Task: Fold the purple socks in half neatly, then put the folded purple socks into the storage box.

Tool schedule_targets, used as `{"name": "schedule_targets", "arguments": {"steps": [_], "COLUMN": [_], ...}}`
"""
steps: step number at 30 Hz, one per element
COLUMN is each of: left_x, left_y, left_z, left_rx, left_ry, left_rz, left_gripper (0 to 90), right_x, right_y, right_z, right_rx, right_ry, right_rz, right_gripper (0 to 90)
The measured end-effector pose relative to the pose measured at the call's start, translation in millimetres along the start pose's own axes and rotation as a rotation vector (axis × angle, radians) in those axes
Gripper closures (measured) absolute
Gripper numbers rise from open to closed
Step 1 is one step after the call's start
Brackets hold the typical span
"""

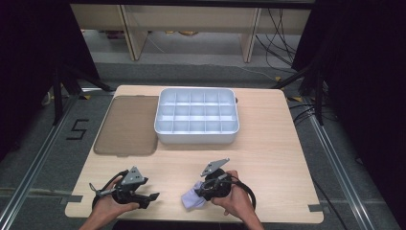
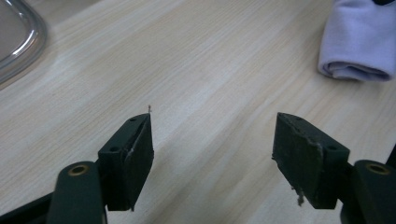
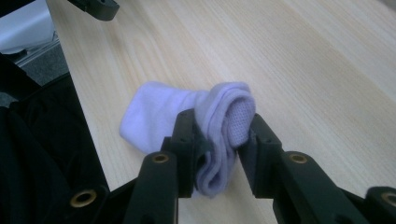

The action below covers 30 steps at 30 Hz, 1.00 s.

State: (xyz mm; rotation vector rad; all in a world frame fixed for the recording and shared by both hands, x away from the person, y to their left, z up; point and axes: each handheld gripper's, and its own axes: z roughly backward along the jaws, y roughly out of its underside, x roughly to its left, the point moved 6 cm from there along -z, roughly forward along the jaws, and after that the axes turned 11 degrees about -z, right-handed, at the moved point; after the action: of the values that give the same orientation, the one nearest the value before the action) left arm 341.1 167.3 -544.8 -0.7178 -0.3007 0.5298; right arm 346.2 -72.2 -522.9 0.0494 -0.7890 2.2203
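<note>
A rolled pale lilac sock (image 1: 190,200) lies near the table's front edge, a little right of the middle. My right gripper (image 1: 203,192) is shut on its rolled end; in the right gripper view the jaws (image 3: 217,135) press the folded cuff of the sock (image 3: 154,112) from both sides while its toe end rests on the wood. My left gripper (image 1: 152,197) sits low over the table to the left of the sock and points toward it. Its jaws (image 2: 212,135) stand wide open over bare wood, and the sock (image 2: 357,42) lies beyond them at the upper right.
A white tray (image 1: 196,137) divided into several compartments stands at the middle back of the table. A flat translucent brown lid (image 1: 127,125) lies left of it, its rim (image 2: 32,42) at the upper left of the left gripper view. The table's front edge is close to both hands.
</note>
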Motion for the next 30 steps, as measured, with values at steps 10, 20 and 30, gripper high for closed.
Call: {"name": "schedule_targets", "arguments": {"steps": [10, 20, 30], "left_x": [2.0, -0.1, 3.8], "left_y": [0.4, -0.4, 1.6], "left_z": [-0.7, -1.1, 1.5], "left_rx": [0.005, -0.001, 0.0], "left_ry": [-0.014, -0.008, -0.023], "left_rz": [0.0, 0.02, 0.01], "left_gripper": [23.5, 21.8, 21.8], "right_x": [5.5, 1.5, -8.1], "right_y": [-5.0, -14.2, -27.3], "right_z": [9.9, 28.5, 48.3], "right_rx": [-0.027, -0.062, -0.078], "right_ry": [0.008, 0.038, 0.092], "right_rz": [0.012, 0.054, 0.023], "right_gripper": [69.3, 69.4, 69.4]}}
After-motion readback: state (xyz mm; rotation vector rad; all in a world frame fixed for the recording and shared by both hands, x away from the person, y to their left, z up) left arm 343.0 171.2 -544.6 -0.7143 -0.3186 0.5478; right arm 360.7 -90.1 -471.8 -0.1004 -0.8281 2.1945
